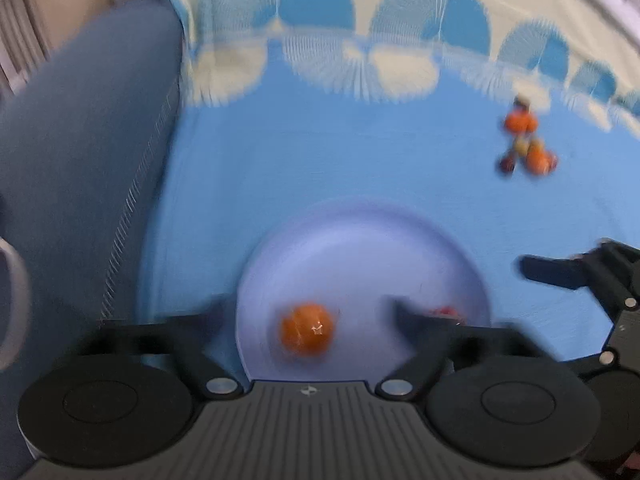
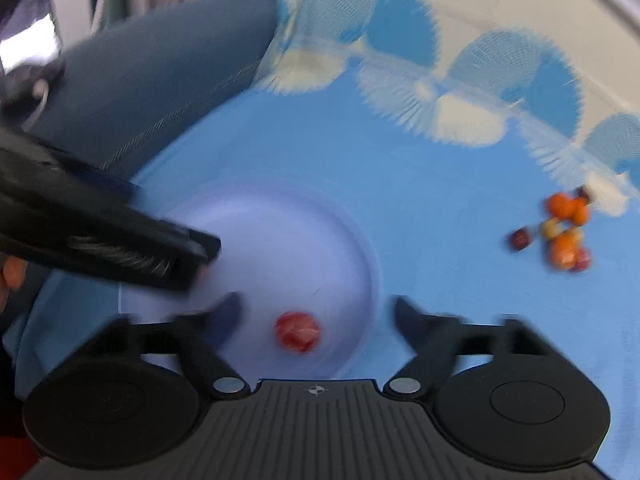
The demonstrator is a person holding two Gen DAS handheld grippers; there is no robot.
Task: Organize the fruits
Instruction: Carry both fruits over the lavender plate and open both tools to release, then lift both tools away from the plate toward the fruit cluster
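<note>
A pale lilac plate (image 1: 360, 248) lies on the blue cloth and also shows in the right wrist view (image 2: 280, 232). An orange fruit (image 1: 307, 330) lies on it between the fingers of my open left gripper (image 1: 308, 310). A small red fruit (image 2: 298, 331) lies on the plate between the fingers of my open right gripper (image 2: 316, 312); its edge peeks out in the left wrist view (image 1: 444, 312). A pile of several small orange, yellow and dark red fruits (image 1: 524, 140) lies far right on the cloth, as the right wrist view (image 2: 564, 228) shows too. Both views are blurred.
The blue cloth (image 1: 320, 152) has a white and blue fan pattern along its far edge. A grey-blue cushion (image 1: 80, 160) rises on the left. The right gripper (image 1: 580, 276) shows in the left view, and the left gripper (image 2: 100, 236) crosses the right view.
</note>
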